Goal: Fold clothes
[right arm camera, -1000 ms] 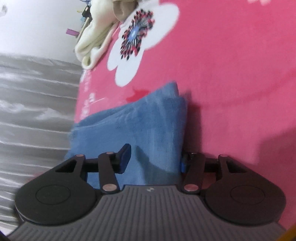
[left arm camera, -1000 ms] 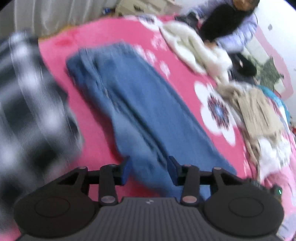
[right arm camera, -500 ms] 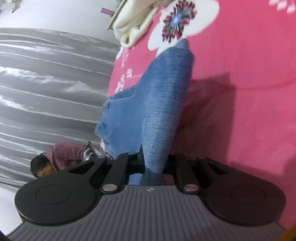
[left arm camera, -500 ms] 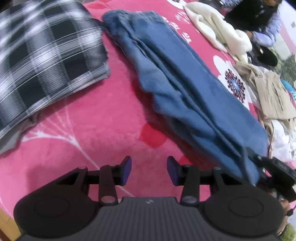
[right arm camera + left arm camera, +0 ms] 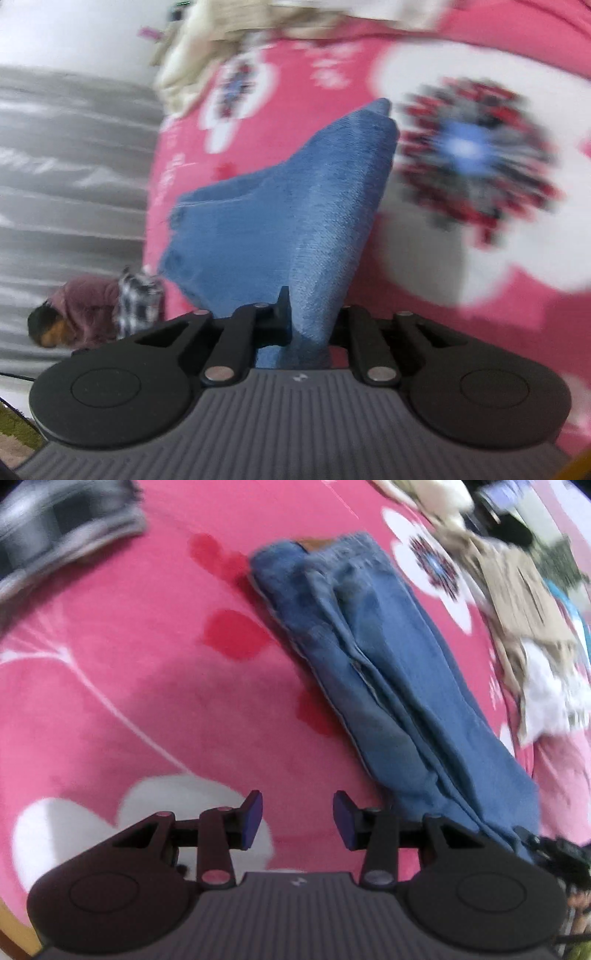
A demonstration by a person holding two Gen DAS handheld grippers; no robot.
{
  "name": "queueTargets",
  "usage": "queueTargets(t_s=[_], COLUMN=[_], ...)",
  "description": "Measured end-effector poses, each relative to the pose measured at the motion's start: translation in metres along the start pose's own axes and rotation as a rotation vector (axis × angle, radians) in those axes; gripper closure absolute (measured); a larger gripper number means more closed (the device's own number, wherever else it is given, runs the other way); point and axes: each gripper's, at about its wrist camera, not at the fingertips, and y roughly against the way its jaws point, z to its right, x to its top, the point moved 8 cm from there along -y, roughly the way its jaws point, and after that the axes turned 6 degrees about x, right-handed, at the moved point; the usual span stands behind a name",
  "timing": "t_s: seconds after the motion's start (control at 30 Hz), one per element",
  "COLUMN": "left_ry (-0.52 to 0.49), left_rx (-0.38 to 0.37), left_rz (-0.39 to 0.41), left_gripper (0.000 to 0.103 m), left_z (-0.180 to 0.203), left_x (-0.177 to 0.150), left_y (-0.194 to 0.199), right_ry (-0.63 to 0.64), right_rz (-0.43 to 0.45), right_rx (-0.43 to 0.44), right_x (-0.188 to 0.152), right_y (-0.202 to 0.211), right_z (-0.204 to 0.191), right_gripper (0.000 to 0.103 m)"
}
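Note:
Blue jeans [image 5: 388,672] lie folded lengthwise on the pink flowered blanket [image 5: 147,683], waistband at the far end. My left gripper [image 5: 297,814] hovers open over bare blanket just left of the leg end, with nothing between its fingers. In the right wrist view the leg end of the jeans [image 5: 314,206] rises off the bed into my right gripper [image 5: 312,317]. Its jaws are opening with the denim between them, and the pads still press on the fabric. The picture is blurred.
A black-and-white plaid garment [image 5: 55,528] lies at the far left. Beige clothes [image 5: 524,602] and white clothes [image 5: 550,701] are piled along the right side. A cream garment [image 5: 199,66] sits at the bed's far end. A person [image 5: 74,314] crouches by the grey curtain [image 5: 74,166].
My right gripper closed on the jeans' leg end, lifted it and carried it over the blanket. My left gripper swung off the jeans and now stands over bare blanket beside them.

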Motion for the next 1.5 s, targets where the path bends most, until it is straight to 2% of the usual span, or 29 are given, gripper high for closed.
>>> queueTargets(t_s=[0.03, 0.1, 0.13, 0.27, 0.37, 0.4, 0.43, 0.47, 0.53, 0.57, 0.6, 0.67, 0.7, 0.77, 0.8, 0.87, 0.93, 1.0, 1.07, 1.2, 1.3, 1.43, 1.47, 1.5], left_ry=[-0.026, -0.074, -0.098, -0.223, -0.302, -0.327, -0.345, -0.354, -0.370, -0.388, -0.404, -0.436, -0.458, -0.508, -0.539, -0.595, -0.646, -0.699, -0.767, -0.961, -1.057, -1.147, -1.163, -1.179], left_rx=[0.001, -0.032, -0.052, -0.101, -0.087, -0.062, -0.040, -0.035, -0.061, -0.069, -0.071, -0.080, -0.091, -0.123, -0.140, -0.156, -0.153, -0.142, -0.139, -0.094, -0.084, -0.065, -0.063, -0.064], left_rz=[0.003, 0.037, 0.057, 0.132, 0.170, 0.170, 0.161, 0.146, 0.129, 0.122, 0.118, 0.115, 0.117, 0.115, 0.103, 0.074, 0.044, 0.012, 0.002, 0.028, 0.053, 0.109, 0.119, 0.129], left_gripper=[0.061, 0.061, 0.061, 0.061, 0.060, 0.062, 0.073, 0.079, 0.078, 0.075, 0.074, 0.064, 0.062, 0.059, 0.059, 0.059, 0.059, 0.061, 0.061, 0.061, 0.059, 0.059, 0.060, 0.060], left_z=[0.005, 0.019, 0.026, 0.058, 0.063, 0.062, 0.060, 0.057, 0.052, 0.052, 0.054, 0.060, 0.063, 0.070, 0.074, 0.081, 0.087, 0.091, 0.094, 0.099, 0.102, 0.105, 0.106, 0.107], left_x=[0.001, 0.016, 0.024, 0.073, 0.114, 0.125, 0.133, 0.140, 0.142, 0.140, 0.138, 0.131, 0.125, 0.111, 0.101, 0.082, 0.061, 0.044, 0.029, 0.002, -0.012, -0.022, -0.023, -0.025], left_y=[0.000, 0.006, 0.009, 0.012, -0.003, -0.013, -0.022, -0.029, -0.027, -0.024, -0.021, -0.013, -0.007, 0.006, 0.008, 0.008, 0.004, -0.003, -0.010, -0.017, -0.019, -0.017, -0.016, -0.016], right_ry=[-0.002, 0.024, 0.033, 0.048, 0.032, 0.062, 0.101, 0.149, 0.250, 0.288, 0.301, 0.295, 0.274, 0.214, 0.169, 0.010, -0.166, -0.321, -0.422, -0.518, -0.627, -0.620, -0.622, -0.628], right_rz=[-0.009, -0.013, 0.008, 0.212, 0.391, 0.430, 0.458, 0.475, 0.481, 0.474, 0.443, 0.382, 0.407, 0.465, 0.505, 0.558, 0.559, 0.552, 0.533, 0.541, 0.495, 0.470, 0.464, 0.459], right_rx=[-0.071, -0.215, -0.241, -0.268, -0.207, -0.208, -0.218, -0.225, -0.244, -0.264, -0.318, -0.432, -0.445, -0.422, -0.373, -0.217, -0.093, -0.034, 0.012, 0.139, 0.154, 0.185, 0.190, 0.191], right_x=[-0.003, -0.012, -0.019, -0.072, -0.105, -0.107, -0.104, -0.100, -0.087, -0.079, -0.074, -0.071, -0.071, -0.078, -0.085, -0.105, -0.123, -0.136, -0.140, -0.134, -0.134, -0.132, -0.131, -0.130], right_y=[-0.003, -0.007, -0.005, 0.018, 0.026, 0.019, 0.012, 0.004, -0.023, -0.034, -0.049, -0.077, -0.077, -0.063, -0.052, -0.041, -0.042, -0.050, -0.058, -0.064, -0.074, -0.079, -0.080, -0.081], right_z=[0.010, 0.021, 0.021, -0.013, -0.047, -0.060, -0.071, -0.081, -0.093, -0.094, -0.085, -0.059, -0.057, -0.068, -0.076, -0.081, -0.077, -0.069, -0.065, -0.066, -0.055, -0.054, -0.053, -0.052], right_gripper=[0.068, 0.067, 0.067, 0.067, 0.068, 0.068, 0.068, 0.068, 0.068, 0.068, 0.067, 0.069, 0.068, 0.066, 0.067, 0.066, 0.066, 0.065, 0.064, 0.065, 0.064, 0.066, 0.071, 0.082])
